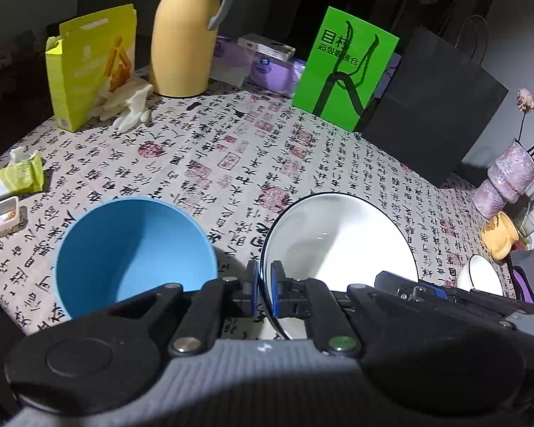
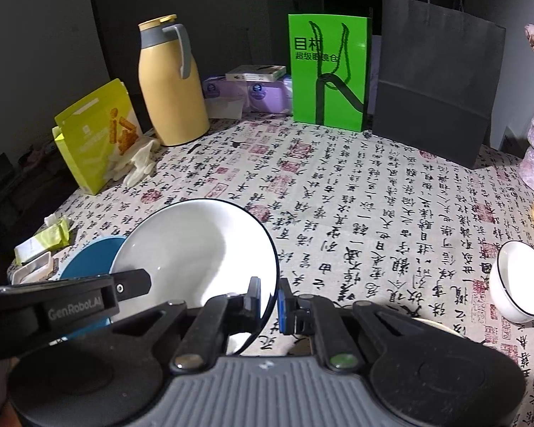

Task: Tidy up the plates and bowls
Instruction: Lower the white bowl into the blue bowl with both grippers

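The left gripper (image 1: 265, 284) and right gripper (image 2: 270, 297) each clamp opposite rims of the white plate (image 1: 341, 238), held above the tablecloth (image 1: 203, 163); beside it sits the blue bowl (image 1: 131, 249); farther right, a small white bowl (image 2: 519, 281).

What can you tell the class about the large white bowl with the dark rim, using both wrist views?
The large white bowl is round, shallow and glossy, apparently glazed ceramic, plain white inside with a thin dark line around its rim. It is empty. The left gripper pinches its rim on one side and the right gripper pinches the opposite side, so both hold it together, tilted. It sits beside the blue bowl, above the calligraphy-print tablecloth; whether it touches either cannot be told.
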Available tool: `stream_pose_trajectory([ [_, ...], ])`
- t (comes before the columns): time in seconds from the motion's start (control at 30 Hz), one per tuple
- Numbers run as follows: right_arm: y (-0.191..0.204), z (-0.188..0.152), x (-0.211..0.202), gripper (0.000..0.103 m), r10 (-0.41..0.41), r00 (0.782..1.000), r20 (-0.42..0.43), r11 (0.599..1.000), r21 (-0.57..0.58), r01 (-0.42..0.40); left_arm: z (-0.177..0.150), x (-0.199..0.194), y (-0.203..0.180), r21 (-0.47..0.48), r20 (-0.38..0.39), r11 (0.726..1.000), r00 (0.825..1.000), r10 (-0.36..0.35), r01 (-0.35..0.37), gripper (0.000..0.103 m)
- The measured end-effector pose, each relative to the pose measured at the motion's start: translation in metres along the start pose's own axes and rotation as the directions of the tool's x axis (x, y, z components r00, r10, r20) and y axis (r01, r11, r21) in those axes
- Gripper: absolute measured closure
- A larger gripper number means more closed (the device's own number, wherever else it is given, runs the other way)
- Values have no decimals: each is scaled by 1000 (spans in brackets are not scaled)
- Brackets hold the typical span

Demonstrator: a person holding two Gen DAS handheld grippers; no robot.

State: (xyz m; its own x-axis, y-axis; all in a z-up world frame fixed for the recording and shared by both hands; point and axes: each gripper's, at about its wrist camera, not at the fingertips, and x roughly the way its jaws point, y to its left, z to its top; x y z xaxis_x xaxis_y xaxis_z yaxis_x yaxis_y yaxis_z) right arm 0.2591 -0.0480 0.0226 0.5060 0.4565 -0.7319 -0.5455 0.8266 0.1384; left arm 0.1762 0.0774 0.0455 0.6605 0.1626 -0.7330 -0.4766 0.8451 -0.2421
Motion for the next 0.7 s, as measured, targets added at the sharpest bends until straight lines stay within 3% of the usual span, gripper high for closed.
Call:
stream_pose_trajectory([
  [0.7, 55, 3, 4, 94, 62, 998, 5, 997, -45, -62, 5, -21, 58, -64, 30, 997, 999, 39, -37, 96],
])
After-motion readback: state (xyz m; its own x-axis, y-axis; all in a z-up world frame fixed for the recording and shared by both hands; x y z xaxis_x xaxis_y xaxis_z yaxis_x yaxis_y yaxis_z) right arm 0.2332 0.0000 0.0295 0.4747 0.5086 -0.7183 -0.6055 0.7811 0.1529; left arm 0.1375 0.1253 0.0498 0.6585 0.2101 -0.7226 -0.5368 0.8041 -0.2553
